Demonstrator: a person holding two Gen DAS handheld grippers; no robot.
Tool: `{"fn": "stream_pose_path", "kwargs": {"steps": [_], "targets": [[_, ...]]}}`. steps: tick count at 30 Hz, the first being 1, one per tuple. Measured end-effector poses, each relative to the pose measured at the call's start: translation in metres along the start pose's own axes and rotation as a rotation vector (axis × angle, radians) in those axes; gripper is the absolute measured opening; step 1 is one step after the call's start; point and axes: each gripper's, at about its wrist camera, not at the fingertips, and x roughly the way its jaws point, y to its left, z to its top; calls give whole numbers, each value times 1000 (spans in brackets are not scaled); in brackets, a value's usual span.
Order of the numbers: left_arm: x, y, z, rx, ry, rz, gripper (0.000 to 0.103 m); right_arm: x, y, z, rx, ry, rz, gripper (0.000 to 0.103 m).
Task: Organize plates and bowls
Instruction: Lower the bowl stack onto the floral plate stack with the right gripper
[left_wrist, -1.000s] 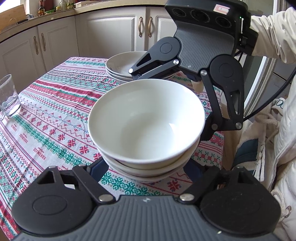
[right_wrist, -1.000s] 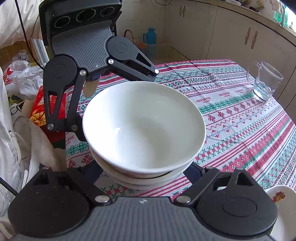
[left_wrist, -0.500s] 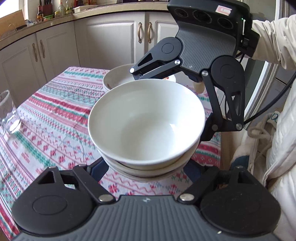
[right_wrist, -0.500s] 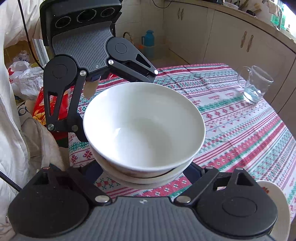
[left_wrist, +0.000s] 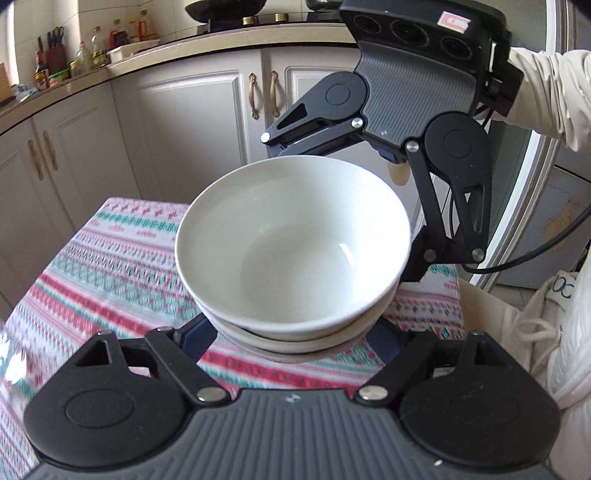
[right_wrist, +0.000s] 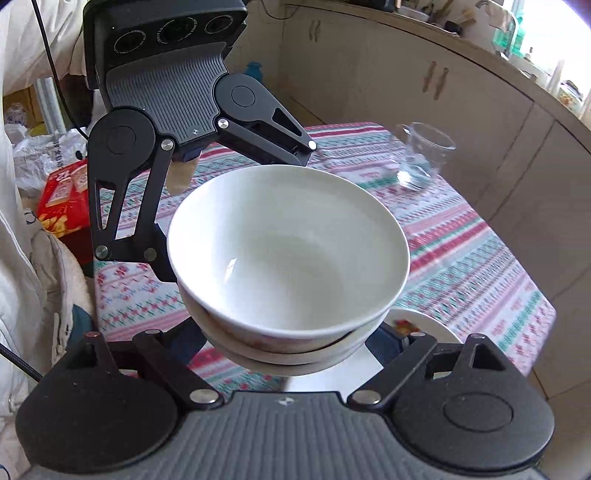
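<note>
A stack of nested white bowls (left_wrist: 291, 254) hangs in the air above the patterned tablecloth (left_wrist: 110, 266), carried between both grippers. My left gripper (left_wrist: 291, 332) has its fingers spread wide around the near side of the stack. My right gripper (right_wrist: 288, 339) does the same from the opposite side, and it shows across the stack in the left wrist view (left_wrist: 406, 122). The stack also shows in the right wrist view (right_wrist: 288, 251). A white plate with a red motif (right_wrist: 424, 325) lies on the table below the stack.
A glass mug (right_wrist: 421, 155) stands on the far part of the tablecloth (right_wrist: 461, 258). White kitchen cabinets (left_wrist: 192, 122) stand behind the table. A red box (right_wrist: 62, 192) and bags lie off the table's left side. The person's white sleeve (left_wrist: 546, 96) is at right.
Both grippers have lifted the bowl stack higher above the table. The other bowls behind it have dropped out of the left wrist view, and the plate has come under the stack.
</note>
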Motion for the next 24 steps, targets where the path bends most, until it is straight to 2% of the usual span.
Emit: {"fn": "stream_pose_path", "kwargs": {"steps": [10, 24], "targets": [[52, 24, 37, 62, -6, -48, 86, -18, -48, -35, 60, 19, -83, 94], [87, 34, 43, 67, 41, -91, 86, -9, -70, -63, 135, 27, -74, 94]]}}
